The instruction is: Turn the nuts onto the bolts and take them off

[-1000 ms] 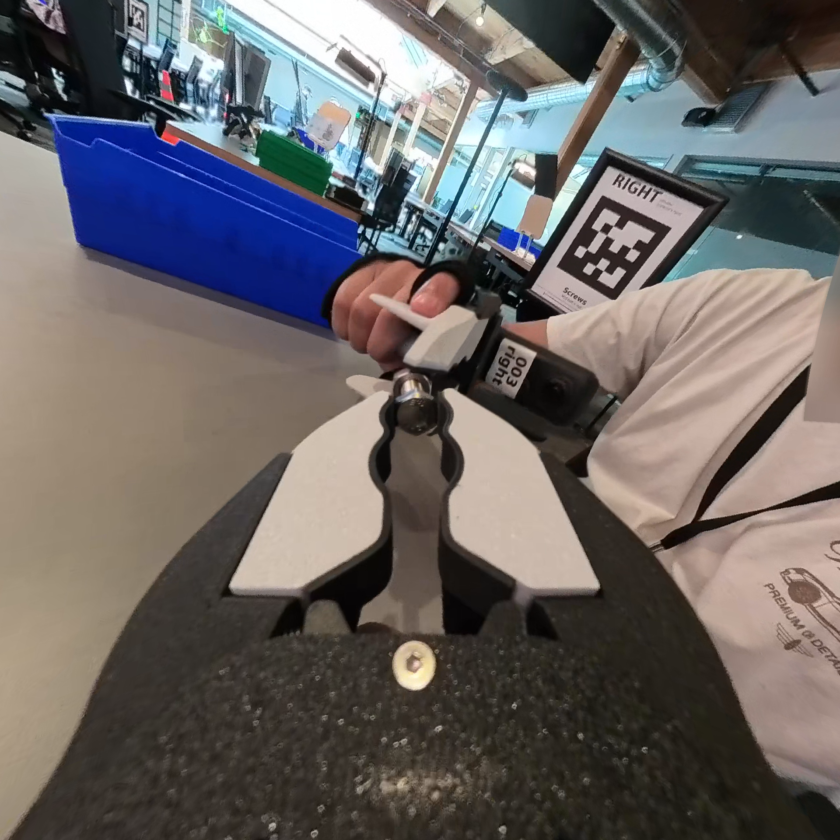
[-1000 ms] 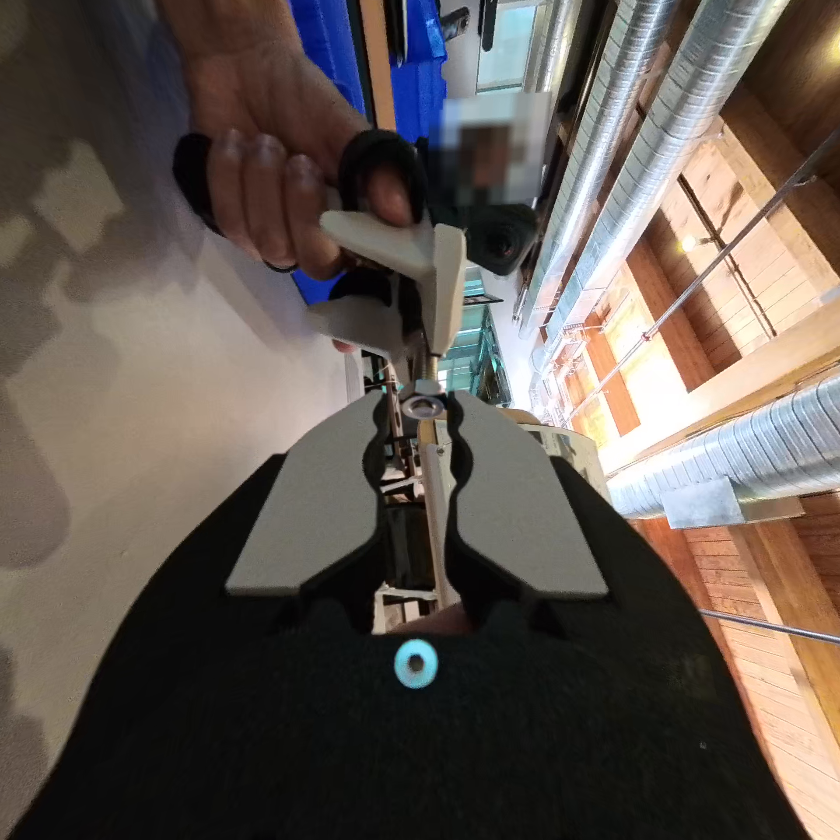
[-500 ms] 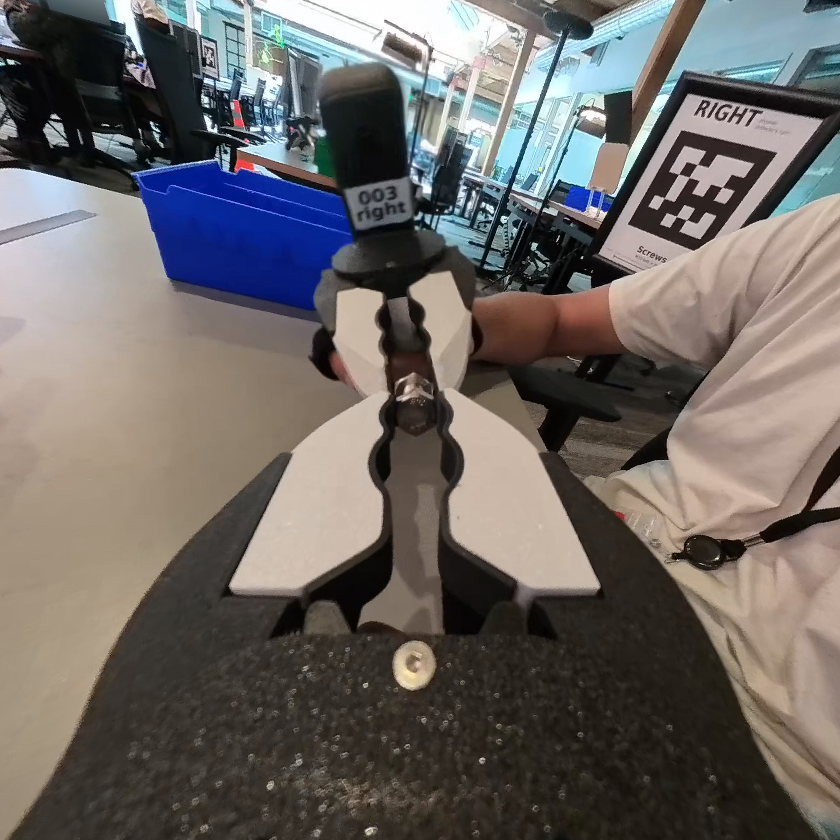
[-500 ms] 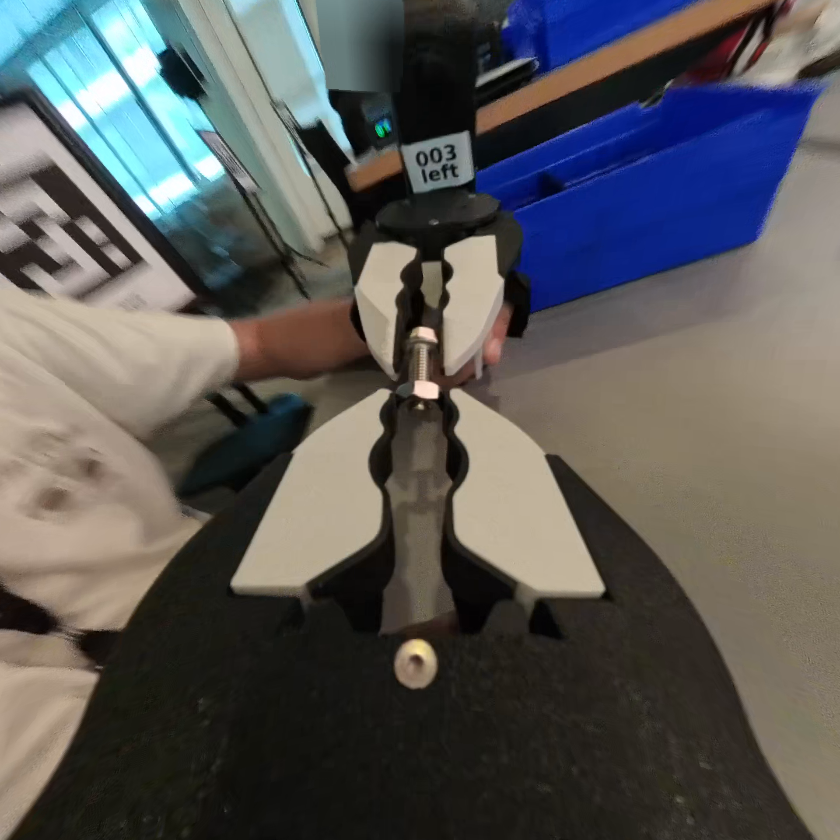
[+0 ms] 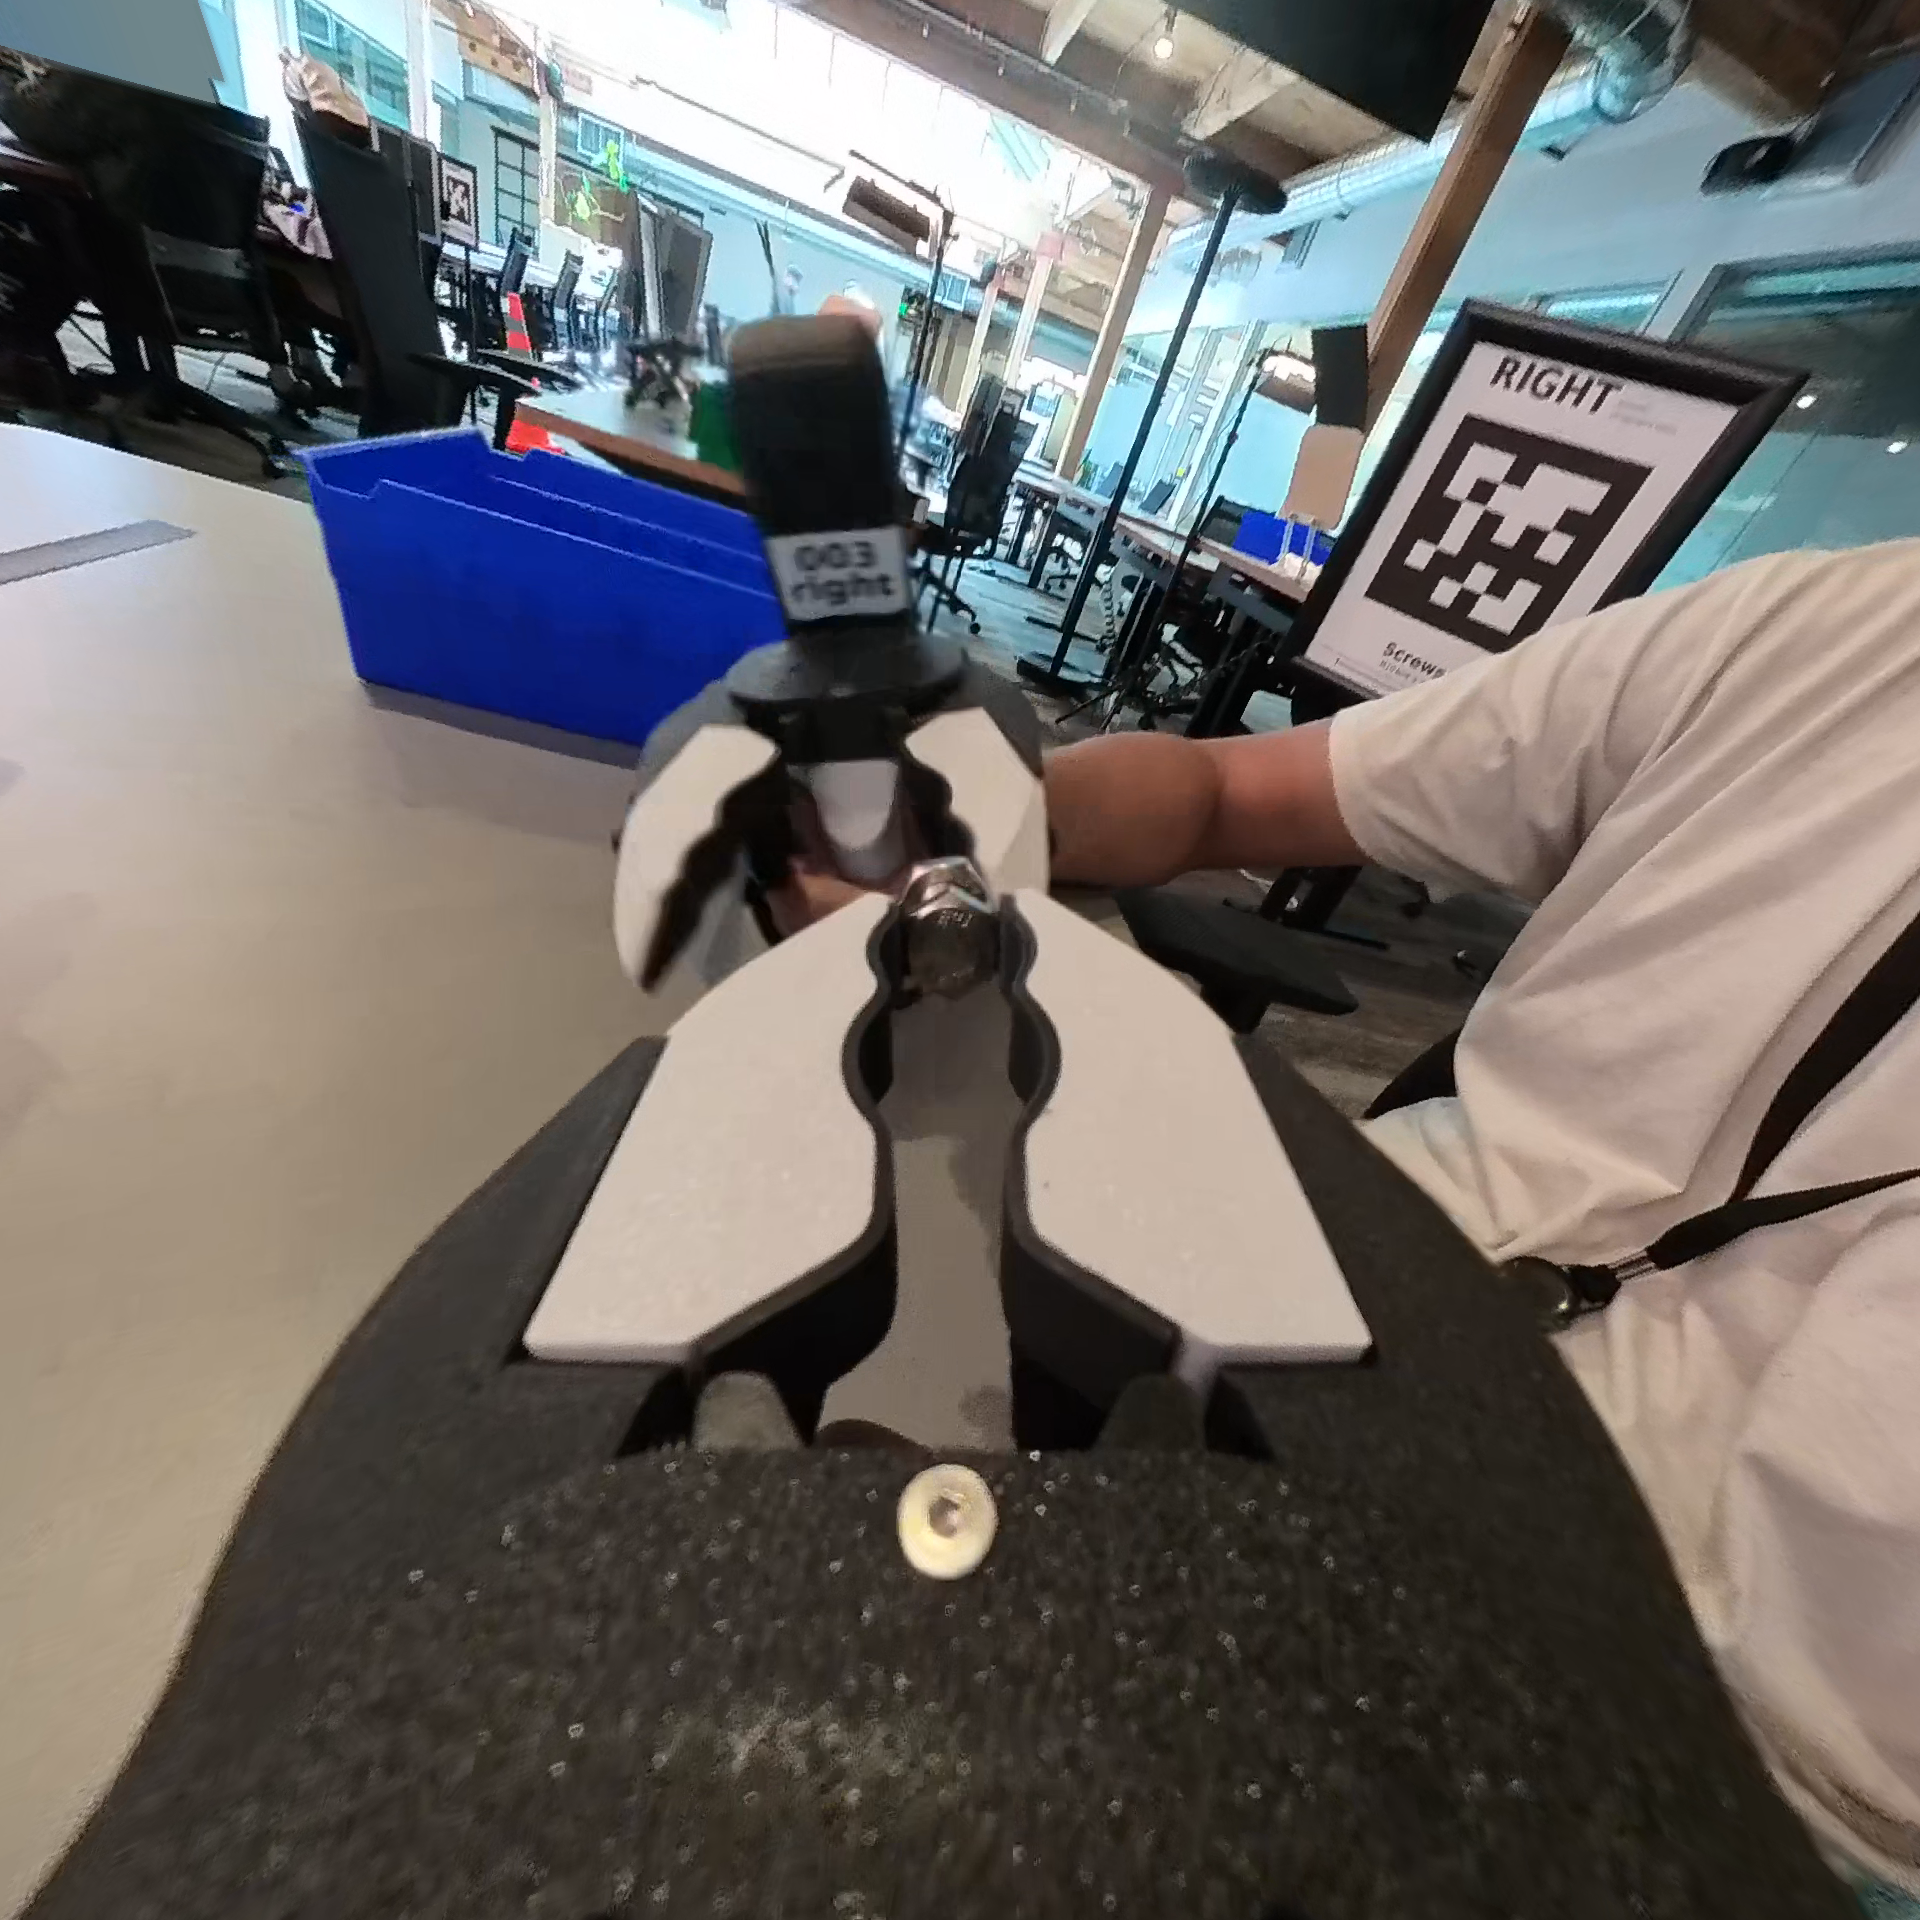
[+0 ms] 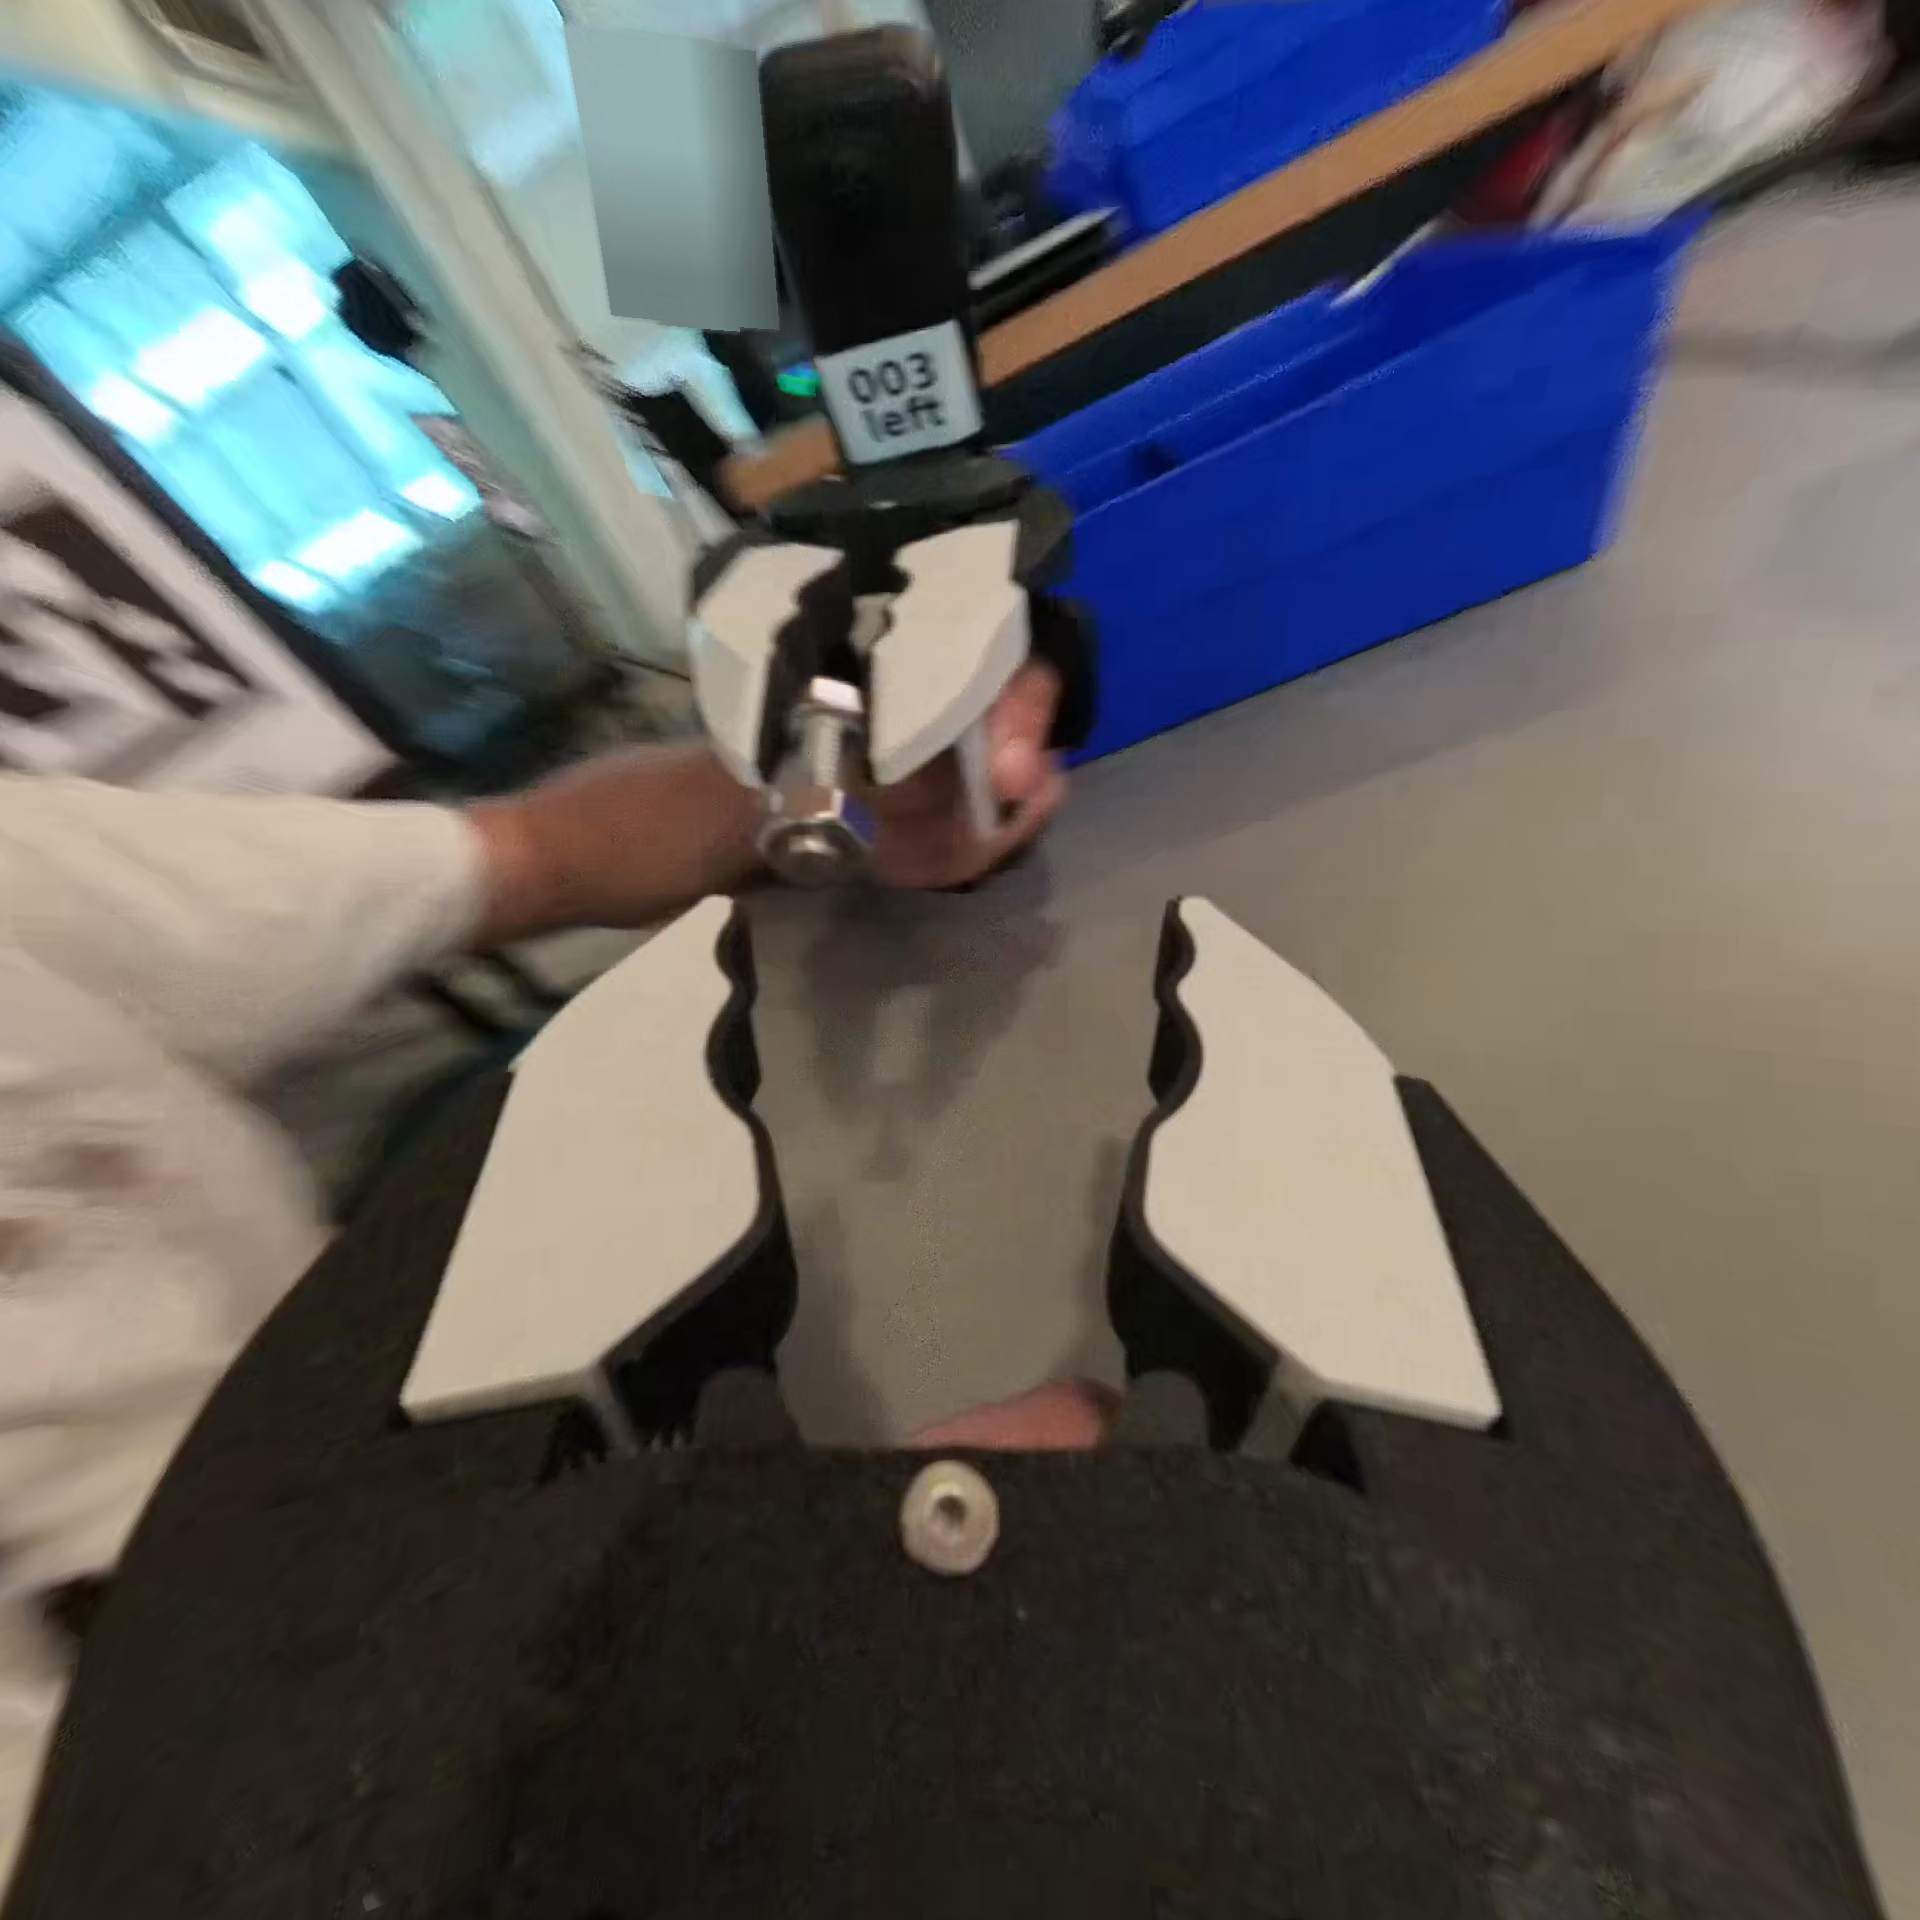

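My left gripper (image 5: 948, 940) is shut on the hex head of a steel bolt (image 5: 943, 925) and holds it above the grey table. In the right wrist view the left gripper (image 6: 831, 675) faces me. The bolt (image 6: 826, 738) sticks out of it toward me, with a nut (image 6: 814, 826) on its near end. My right gripper (image 6: 956, 920) is open and empty, its fingers spread just short of the nut and a little to its right. In the left wrist view the right gripper (image 5: 831, 883) shows blurred, open, just beyond the bolt.
A blue bin (image 5: 540, 582) stands on the grey table (image 5: 208, 987) behind the grippers; it also shows in the right wrist view (image 6: 1351, 499). A framed sign with a black square pattern (image 5: 1527, 509) stands at the right. A person in a white shirt (image 5: 1662, 935) holds both grippers. The grippers are tip to tip, or close to it.
My right gripper was shut on the nut and turning; it has now opened, let go of the nut and drawn back a little. The left gripper still holds the bolt.
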`<state>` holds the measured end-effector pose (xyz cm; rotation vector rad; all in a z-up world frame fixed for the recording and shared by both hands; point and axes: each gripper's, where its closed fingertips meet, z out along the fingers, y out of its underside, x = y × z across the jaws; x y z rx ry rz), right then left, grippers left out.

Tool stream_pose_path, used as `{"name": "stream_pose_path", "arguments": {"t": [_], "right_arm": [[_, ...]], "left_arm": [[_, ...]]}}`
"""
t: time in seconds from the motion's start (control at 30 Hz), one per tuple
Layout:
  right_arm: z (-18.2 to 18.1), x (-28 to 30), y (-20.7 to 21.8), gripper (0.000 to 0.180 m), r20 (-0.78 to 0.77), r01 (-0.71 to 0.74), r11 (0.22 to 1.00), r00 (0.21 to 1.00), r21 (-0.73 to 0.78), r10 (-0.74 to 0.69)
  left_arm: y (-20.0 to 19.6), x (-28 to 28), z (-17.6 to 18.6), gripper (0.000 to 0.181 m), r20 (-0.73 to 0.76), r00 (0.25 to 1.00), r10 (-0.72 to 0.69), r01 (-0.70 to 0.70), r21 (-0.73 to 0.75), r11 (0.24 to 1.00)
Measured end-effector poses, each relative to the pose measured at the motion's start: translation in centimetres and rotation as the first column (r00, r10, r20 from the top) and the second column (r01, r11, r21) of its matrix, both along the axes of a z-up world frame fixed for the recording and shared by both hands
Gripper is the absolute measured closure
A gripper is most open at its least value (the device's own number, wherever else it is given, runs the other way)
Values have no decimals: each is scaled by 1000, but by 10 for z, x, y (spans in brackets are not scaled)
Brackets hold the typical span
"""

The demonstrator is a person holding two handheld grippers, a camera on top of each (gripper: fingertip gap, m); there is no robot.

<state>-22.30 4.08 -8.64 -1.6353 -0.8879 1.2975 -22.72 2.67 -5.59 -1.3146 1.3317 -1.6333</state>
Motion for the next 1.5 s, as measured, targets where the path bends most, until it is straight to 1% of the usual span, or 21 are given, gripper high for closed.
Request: {"name": "stream_pose_path", "arguments": {"t": [0.07,0.1,0.17,0.23,0.27,0.33,0.43,0.57,0.6,0.67,0.73,0.8,0.9,0.97,1.03,1.1,1.13,1.23,1.27,1.4,1.5], "right_arm": [[6,12,16,111,97,165,924,973,345,-210],[12,19,20,116,143,199,810,934,552,-327],[25,24,12,121,162,117,484,853,868,-496],[28,18,-7,127,152,-68,167,808,984,-569],[27,15,-14,133,142,-139,51,796,989,-588],[23,10,-20,135,135,-209,-49,775,977,-618],[26,4,-26,136,105,-197,-80,775,977,-624],[17,3,-26,149,150,-224,-46,780,974,-607],[17,4,-25,160,149,-219,-42,778,975,-611],[17,4,-26,161,178,-191,38,800,981,-573],[19,3,-26,161,209,-109,222,841,969,-499],[19,2,-25,161,228,-28,463,895,886,-383],[17,-2,-22,161,166,37,838,975,545,-151],[17,-3,-19,161,58,13,964,998,264,-30],[17,-3,-16,161,-70,-46,999,996,7,47],[18,-2,-18,161,-203,-169,951,972,-260,118],[19,-1,-16,161,-281,-228,894,952,-386,121],[14,1,-15,161,-459,-417,585,884,-696,85],[10,2,-14,155,-460,-417,561,885,-715,72],[15,2,-13,133,-378,-328,747,919,-578,111],[9,2,-14,121,-194,-205,901,971,-383,139]], "left_arm": [[1,-1,2,164,10,1000,-4,4,-27,1000],[2,-1,2,164,10,1000,-7,8,-36,999],[2,-1,3,164,14,1000,-12,13,-47,999],[0,-1,4,164,19,999,-28,29,-65,997],[-2,-1,4,164,24,999,-40,42,-79,996],[-5,-1,4,164,29,998,-63,66,-104,992],[-11,3,0,164,22,995,-96,98,-129,987],[-18,7,-4,164,11,993,-118,119,-134,984],[-18,9,-6,164,6,993,-118,118,-132,984],[-20,9,-6,164,9,992,-122,122,-127,984],[-19,8,-3,164,20,994,-109,111,-105,988],[-17,8,-2,164,15,997,-76,77,-54,996],[-10,7,-1,164,6,1000,-7,7,22,1000],[-4,7,0,164,3,999,36,-36,52,998],[0,8,-2,164,-4,997,71,-71,85,994],[2,8,-5,164,-12,996,86,-85,107,991],[3,9,-7,164,-20,995,101,-97,128,987],[6,10,-15,164,-71,989,132,-117,190,975],[7,11,-19,164,-88,986,142,-122,201,972],[9,10,-15,164,-63,991,115,-108,109,988],[14,5,-7,164,-36,994,101,-101,25,995]]}}
